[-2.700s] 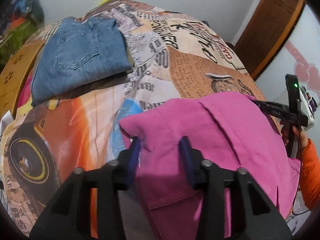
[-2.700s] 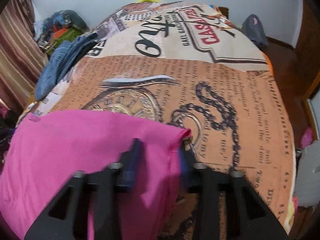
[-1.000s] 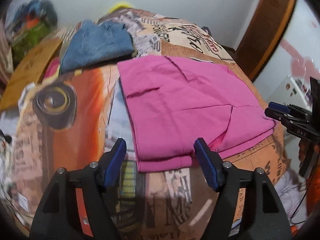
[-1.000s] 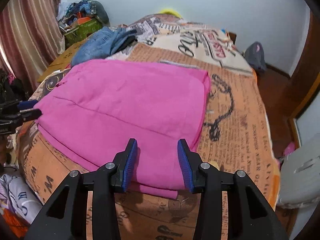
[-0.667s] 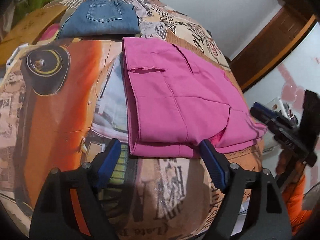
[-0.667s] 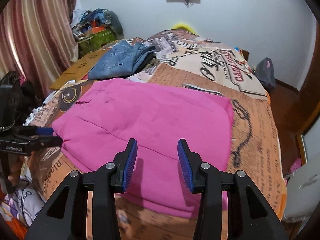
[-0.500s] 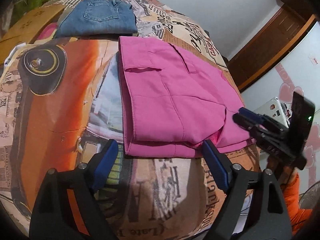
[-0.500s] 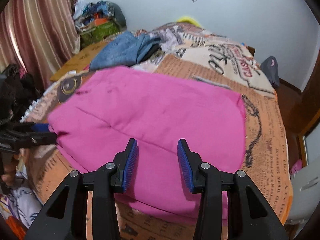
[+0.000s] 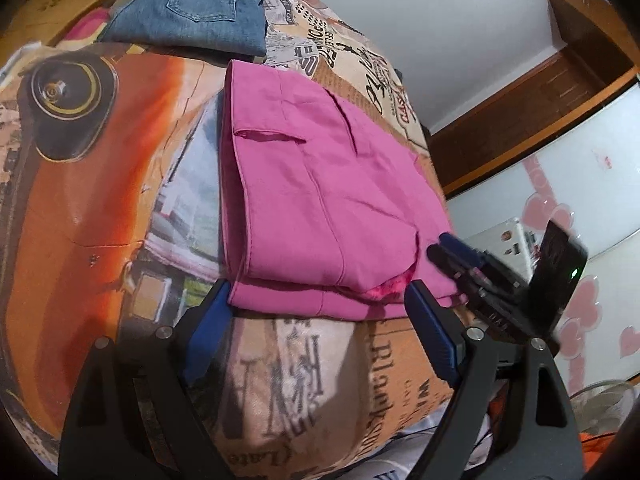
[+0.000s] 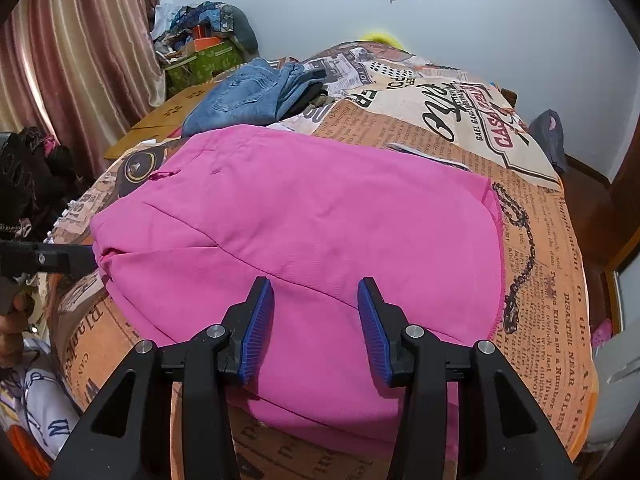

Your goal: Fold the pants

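Note:
The pink pants [image 9: 320,208] lie folded flat on the printed bedspread [image 9: 100,200], also seen in the right wrist view [image 10: 304,232]. My left gripper [image 9: 320,320] is open and empty, its blue pads wide apart at the pants' near folded edge. My right gripper [image 10: 316,320] is open and empty, hovering over the pants' near edge. The right gripper shows in the left wrist view [image 9: 460,256] at the pants' right corner. The left gripper's tip shows in the right wrist view [image 10: 60,260] at the pants' left corner.
Folded blue jeans [image 9: 192,12] lie at the far end of the bed, also in the right wrist view [image 10: 248,92]. A cardboard box [image 10: 160,120] and a clutter pile [image 10: 200,44] stand by the curtain. A wooden door frame [image 9: 520,92] is at right.
Both grippers let go of the pink pants, opened and pulled back to the near edge of the bed. The pants now lie folded flat. The right gripper has moved in toward the pants' right corner.

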Motion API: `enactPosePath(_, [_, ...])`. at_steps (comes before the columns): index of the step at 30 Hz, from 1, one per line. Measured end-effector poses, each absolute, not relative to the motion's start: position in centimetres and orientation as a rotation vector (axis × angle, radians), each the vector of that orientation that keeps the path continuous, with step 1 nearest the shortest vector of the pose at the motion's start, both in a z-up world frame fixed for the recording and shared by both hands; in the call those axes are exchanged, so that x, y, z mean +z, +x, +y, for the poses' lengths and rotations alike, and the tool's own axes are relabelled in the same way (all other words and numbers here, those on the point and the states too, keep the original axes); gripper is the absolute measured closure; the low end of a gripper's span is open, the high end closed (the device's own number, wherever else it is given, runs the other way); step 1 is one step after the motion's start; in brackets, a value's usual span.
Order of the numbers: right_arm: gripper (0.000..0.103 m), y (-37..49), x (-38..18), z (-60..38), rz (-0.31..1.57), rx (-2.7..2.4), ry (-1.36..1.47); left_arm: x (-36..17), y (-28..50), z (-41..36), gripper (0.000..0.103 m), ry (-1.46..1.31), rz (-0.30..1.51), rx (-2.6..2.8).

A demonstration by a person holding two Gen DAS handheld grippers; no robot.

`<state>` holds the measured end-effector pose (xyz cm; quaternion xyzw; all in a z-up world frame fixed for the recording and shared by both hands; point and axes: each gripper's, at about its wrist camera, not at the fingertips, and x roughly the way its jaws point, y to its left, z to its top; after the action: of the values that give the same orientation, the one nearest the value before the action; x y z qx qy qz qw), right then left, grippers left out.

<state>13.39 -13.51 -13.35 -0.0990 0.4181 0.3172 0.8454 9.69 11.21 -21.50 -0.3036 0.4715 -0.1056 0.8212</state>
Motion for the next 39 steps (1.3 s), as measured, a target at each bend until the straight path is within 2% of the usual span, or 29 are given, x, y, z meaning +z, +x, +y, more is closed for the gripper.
enactPosePath(10, [0.062,13.3,-13.2,-13.4,0.878,0.671,-0.219,-21.3,12.7,11.1,0.019,-0.641,1.004,-0.198])
enactPosePath(15, [0.062,13.4,-13.3,-13.4,0.88,0.673,-0.214,-21.1,14.5,10.2,0.051,-0.524,0.992,-0.121])
enactPosePath(18, [0.062,13.5,-13.3,-13.5,0.881,0.67,-0.213,-20.6,14.4,9.8,0.063,-0.46,0.967,-0.106])
enactPosePath(21, [0.062,13.5,-13.3,-13.6,0.887,0.672,-0.202,-19.6,14.1,9.0,0.07,-0.384,0.934,-0.101])
enactPosePath(32, [0.061,14.1,-10.9,-12.2,0.885,0.716,-0.141,-13.4,11.9,7.5,0.073,-0.138,0.752,-0.049])
enactPosePath(39, [0.061,13.6,-10.6,-8.2,0.882,0.817,-0.118,-11.5,10.3,7.5,0.073,-0.049,0.693,-0.01])
